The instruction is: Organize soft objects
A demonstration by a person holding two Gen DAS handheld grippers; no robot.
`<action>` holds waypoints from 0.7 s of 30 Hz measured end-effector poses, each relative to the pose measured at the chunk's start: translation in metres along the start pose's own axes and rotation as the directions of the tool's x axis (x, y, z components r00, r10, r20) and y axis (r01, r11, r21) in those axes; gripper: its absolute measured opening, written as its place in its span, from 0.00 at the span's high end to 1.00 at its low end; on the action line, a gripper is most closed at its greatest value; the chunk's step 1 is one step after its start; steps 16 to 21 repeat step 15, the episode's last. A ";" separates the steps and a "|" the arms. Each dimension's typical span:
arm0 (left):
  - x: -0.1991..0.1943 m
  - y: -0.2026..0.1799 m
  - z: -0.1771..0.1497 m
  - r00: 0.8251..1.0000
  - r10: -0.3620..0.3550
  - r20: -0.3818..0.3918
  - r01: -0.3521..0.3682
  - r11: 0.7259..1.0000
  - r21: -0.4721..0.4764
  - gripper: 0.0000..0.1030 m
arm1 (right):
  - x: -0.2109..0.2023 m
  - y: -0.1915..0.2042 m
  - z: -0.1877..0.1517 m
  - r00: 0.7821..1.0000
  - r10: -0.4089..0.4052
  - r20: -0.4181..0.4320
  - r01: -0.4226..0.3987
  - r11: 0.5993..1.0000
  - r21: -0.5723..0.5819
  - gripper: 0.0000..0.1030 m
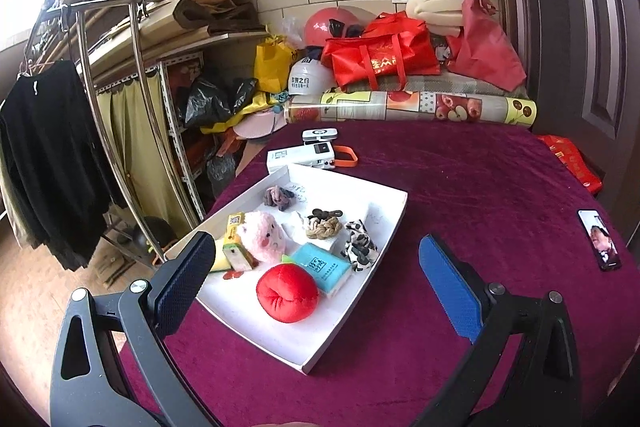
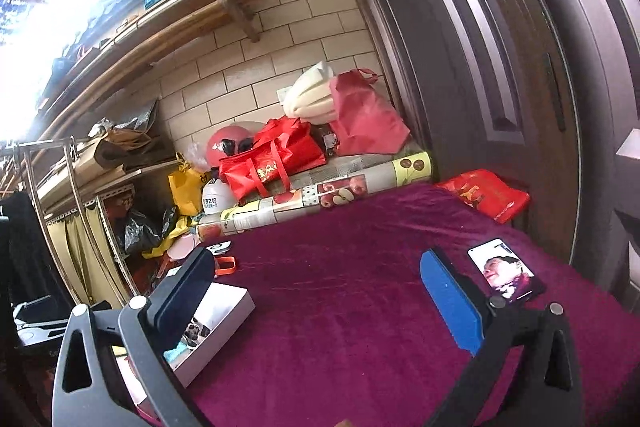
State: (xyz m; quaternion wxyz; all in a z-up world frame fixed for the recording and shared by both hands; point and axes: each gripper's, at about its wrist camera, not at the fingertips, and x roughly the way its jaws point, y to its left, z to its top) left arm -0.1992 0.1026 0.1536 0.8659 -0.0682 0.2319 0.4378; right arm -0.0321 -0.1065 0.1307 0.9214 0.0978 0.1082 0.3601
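both grippers, left gripper (image 1: pixel 316 267) and right gripper (image 2: pixel 318 291), are spread empty; the red plush (image 1: pixel 287 293) could be knocked from the white tray (image 1: pixel 352 323) if clipped.

Home storeroom — clothes rack (image 1: pixel 100 107), bags (image 1: pixel 380 59), helmets (image 1: pixel 306 77)

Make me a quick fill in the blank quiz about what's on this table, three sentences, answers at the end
1. The soft toys lie in a white ____ on the table.
2. The pink plush sits just beyond the ____ cushion, as the left wrist view shows it.
3. Nothing sits between the pads of the left gripper or the right gripper; both are ____.
4. The phone lies with its screen facing ____.

Answers: tray; red; open; up
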 end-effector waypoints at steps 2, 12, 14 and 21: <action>0.002 0.000 0.000 1.000 -0.003 -0.008 0.003 1.000 0.001 0.00 | -0.001 0.000 -0.001 1.000 0.001 0.000 -0.001 1.000 0.003 0.00; 0.007 -0.001 -0.001 0.999 -0.013 -0.033 0.013 1.000 -0.002 0.00 | -0.001 0.002 -0.001 1.000 0.015 -0.010 -0.015 1.000 -0.007 0.00; 0.008 0.002 -0.002 0.999 -0.013 -0.035 0.013 1.000 -0.007 0.00 | 0.000 0.002 -0.001 1.000 0.014 -0.012 -0.014 1.000 -0.006 0.00; 0.008 0.003 -0.002 0.999 -0.016 -0.037 0.015 1.000 -0.009 0.00 | 0.000 0.003 -0.001 1.000 0.014 -0.015 -0.015 1.000 -0.003 0.00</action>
